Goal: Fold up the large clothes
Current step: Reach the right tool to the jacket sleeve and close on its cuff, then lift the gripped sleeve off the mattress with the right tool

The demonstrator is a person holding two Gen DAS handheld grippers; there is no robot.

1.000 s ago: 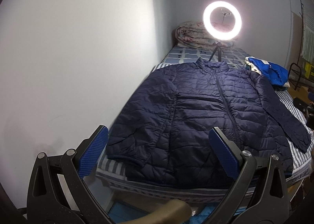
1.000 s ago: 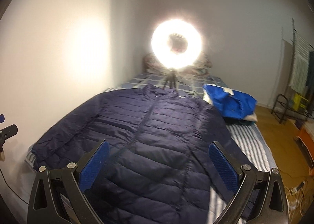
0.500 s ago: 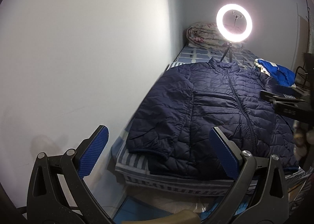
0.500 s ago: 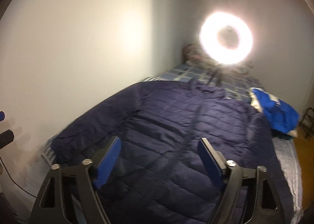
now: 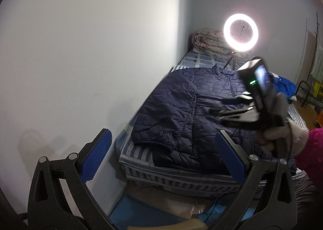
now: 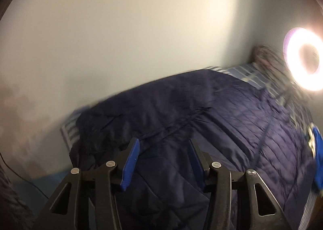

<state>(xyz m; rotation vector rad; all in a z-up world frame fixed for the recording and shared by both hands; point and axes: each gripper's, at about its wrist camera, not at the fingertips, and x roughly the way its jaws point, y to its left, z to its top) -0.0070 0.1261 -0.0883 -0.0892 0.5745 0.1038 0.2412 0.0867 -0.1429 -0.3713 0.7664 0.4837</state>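
left wrist view, item 1: navy puffer jacket, lying flat, front up, zip closed, on a striped bed against the wall; collar twd the ring light at the far end, hem at the near edge. long axis runs away from the tongs, hem to collar. wall-side sleeve lies folded in along the body.
item 2: left gripper, jaws wide apart, nothing btwn them, off the near corner of the bed, clear of the cloth.
item 3: right gripper, seen in its own blurred view; jaws have just been closing, now abt half apart, nothing btwn them, pads not on cloth. in the left view it reaches in from the right over the jacket's middle, held by a gloved hand.
judgement: right hand is nearer; the wall-side sleeve and hem corner lie just ahead and below its tips, likely the next pinch.
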